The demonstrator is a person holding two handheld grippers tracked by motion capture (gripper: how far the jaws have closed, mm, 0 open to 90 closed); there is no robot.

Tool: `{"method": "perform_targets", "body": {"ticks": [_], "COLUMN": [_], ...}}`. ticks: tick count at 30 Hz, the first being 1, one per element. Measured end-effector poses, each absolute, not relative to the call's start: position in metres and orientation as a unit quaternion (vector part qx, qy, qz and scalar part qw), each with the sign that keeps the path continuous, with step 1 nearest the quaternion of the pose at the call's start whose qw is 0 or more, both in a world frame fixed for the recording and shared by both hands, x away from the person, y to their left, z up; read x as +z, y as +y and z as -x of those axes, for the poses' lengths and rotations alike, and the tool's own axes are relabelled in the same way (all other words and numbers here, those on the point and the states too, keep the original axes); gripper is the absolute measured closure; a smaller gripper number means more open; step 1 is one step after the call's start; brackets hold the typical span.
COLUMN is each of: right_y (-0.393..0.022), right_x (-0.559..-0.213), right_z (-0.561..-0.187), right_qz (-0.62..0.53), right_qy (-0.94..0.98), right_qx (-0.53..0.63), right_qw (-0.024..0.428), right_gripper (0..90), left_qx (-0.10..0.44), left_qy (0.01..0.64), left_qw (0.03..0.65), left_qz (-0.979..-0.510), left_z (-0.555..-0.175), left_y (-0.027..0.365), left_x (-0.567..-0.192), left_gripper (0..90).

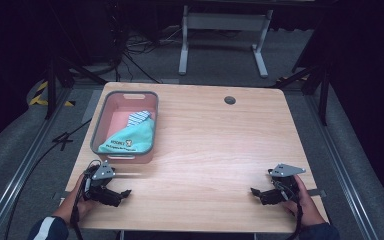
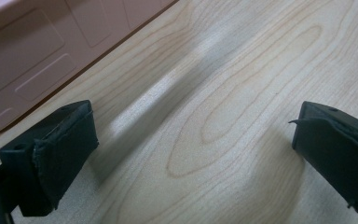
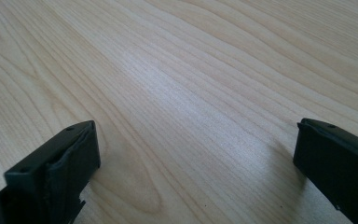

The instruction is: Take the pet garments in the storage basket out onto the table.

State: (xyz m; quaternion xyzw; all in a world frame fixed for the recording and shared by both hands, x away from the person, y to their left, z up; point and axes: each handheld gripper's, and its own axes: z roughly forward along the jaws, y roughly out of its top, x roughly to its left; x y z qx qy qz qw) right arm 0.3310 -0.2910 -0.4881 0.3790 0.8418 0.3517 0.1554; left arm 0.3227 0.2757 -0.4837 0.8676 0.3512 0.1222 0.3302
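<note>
- The left gripper (image 1: 122,194) and the right gripper (image 1: 256,192) rest on the wooden table (image 1: 220,145), jaws spread wide, holding nothing.
- The teal cloth (image 1: 130,139) lies in the pink tray (image 1: 100,122) (beside a striped cloth (image 1: 138,117)).
- Probably the start — the next move seems a reach into the tray.

My left gripper (image 2: 191,158) hangs low over the pale wooden table (image 2: 223,93), its two black jaws spread wide with bare grain between them — nothing held. Up in the top left corner sits the pink tray (image 2: 37,51) — its panelled side wall close by.
</note>
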Motion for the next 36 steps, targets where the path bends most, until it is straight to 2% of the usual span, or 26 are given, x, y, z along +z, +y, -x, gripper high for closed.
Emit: {"method": "perform_targets", "body": {"ticks": [14, 19, 26, 36], "right_y": [-0.291, -0.291, -0.291, -0.291], "right_x": [-0.488, -0.488, -0.488, -0.488], "right_z": [-0.331, -0.331, -0.331, -0.331], "right_qz": [-0.379, -0.379, -0.379, -0.379], "right_qy": [0.842, 0.842, 0.842, 0.842], "right_qx": [0.351, 0.351, 0.351, 0.351], "right_qw": [0.156, 0.156, 0.156, 0.156], "right_gripper": [0.5, 0.5, 0.6, 0.5], "left_qx": [0.113, 0.105, 0.108, 0.126], "left_qy": [0.335, 0.332, 0.327, 0.335], "left_qw": [0.312, 0.303, 0.268, 0.268], "left_qz": [-0.882, -0.887, -0.9, -0.895], "left_z": [-0.323, -0.32, -0.315, -0.311], "left_y": [0.282, 0.286, 0.289, 0.296], "left_x": [-0.479, -0.473, -0.461, -0.424], "left_gripper": [0.8, 16.7, 19.0, 20.0]}}
